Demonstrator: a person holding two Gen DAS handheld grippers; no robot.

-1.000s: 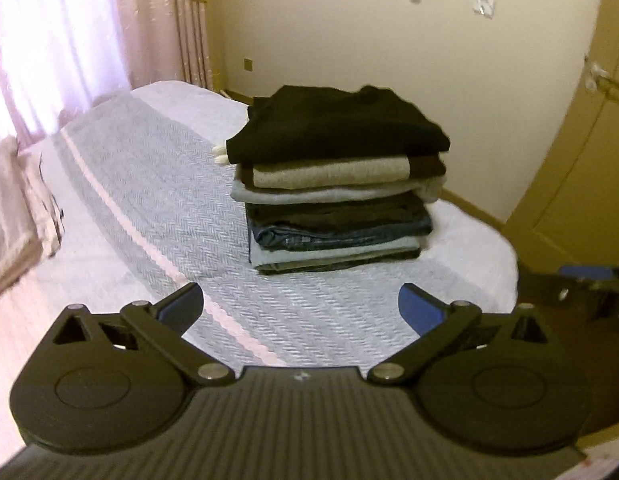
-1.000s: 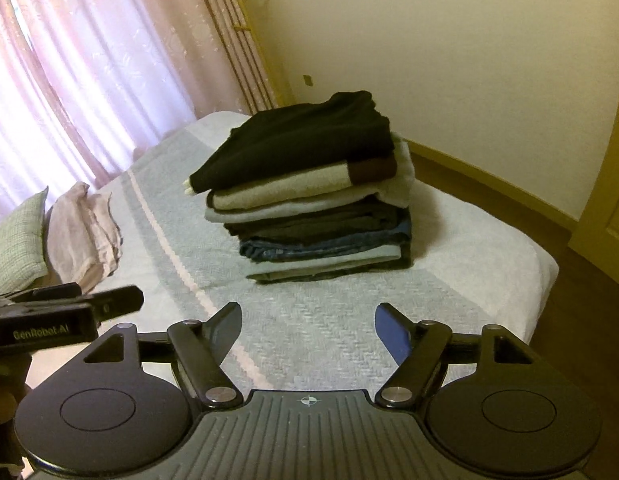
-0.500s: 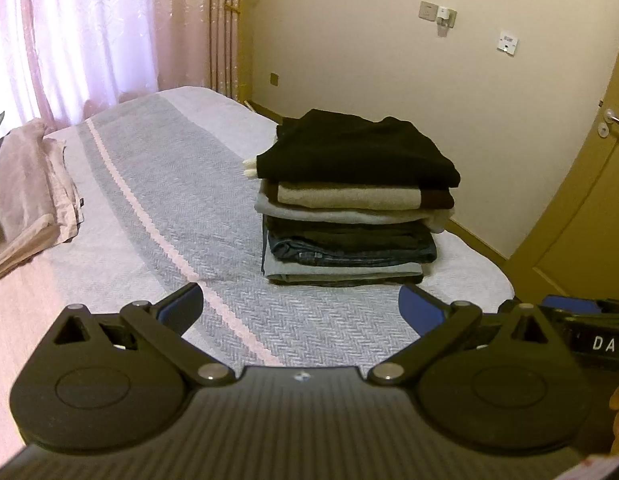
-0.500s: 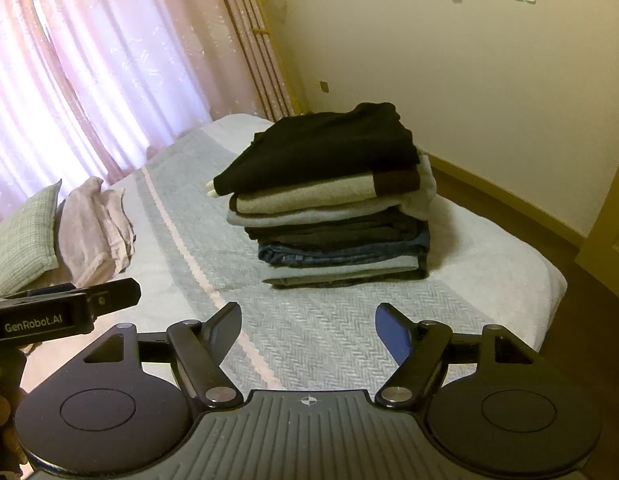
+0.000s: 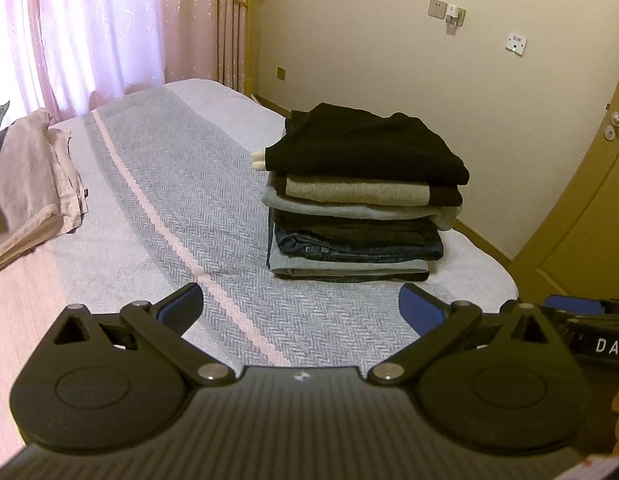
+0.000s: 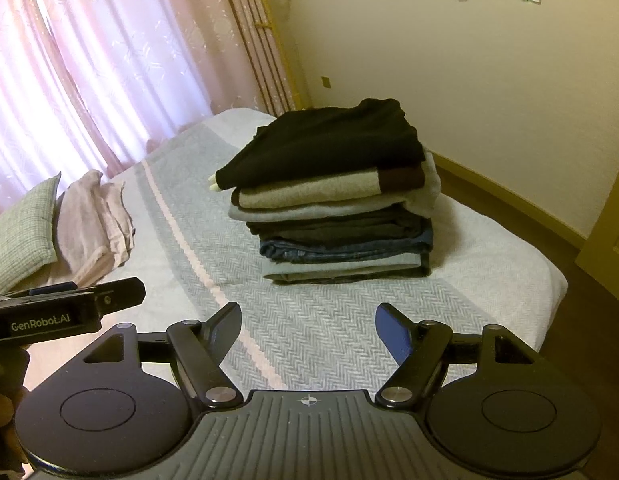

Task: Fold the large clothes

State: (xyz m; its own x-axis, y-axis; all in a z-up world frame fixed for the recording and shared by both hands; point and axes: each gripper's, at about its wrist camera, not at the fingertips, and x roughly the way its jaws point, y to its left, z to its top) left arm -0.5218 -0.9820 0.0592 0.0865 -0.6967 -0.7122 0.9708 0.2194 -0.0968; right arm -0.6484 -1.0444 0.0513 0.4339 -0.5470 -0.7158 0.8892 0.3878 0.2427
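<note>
A neat stack of folded clothes rests on the far right part of the bed, with a black garment on top, then beige, grey, dark and denim layers. My left gripper hangs open above the bedspread, well short of the stack, holding nothing. My right gripper is likewise open and empty, pulled back from the stack. Each gripper shows at the edge of the other's view.
The bed has a grey herringbone cover with a pink stripe. Folded pink bedding and a green pillow lie at the left. Pink curtains, a cream wall with sockets and a wooden door surround it.
Both grippers have drawn back and up from the stack, which now looks smaller and farther off. Their fingers stay open and the stack has not moved.
</note>
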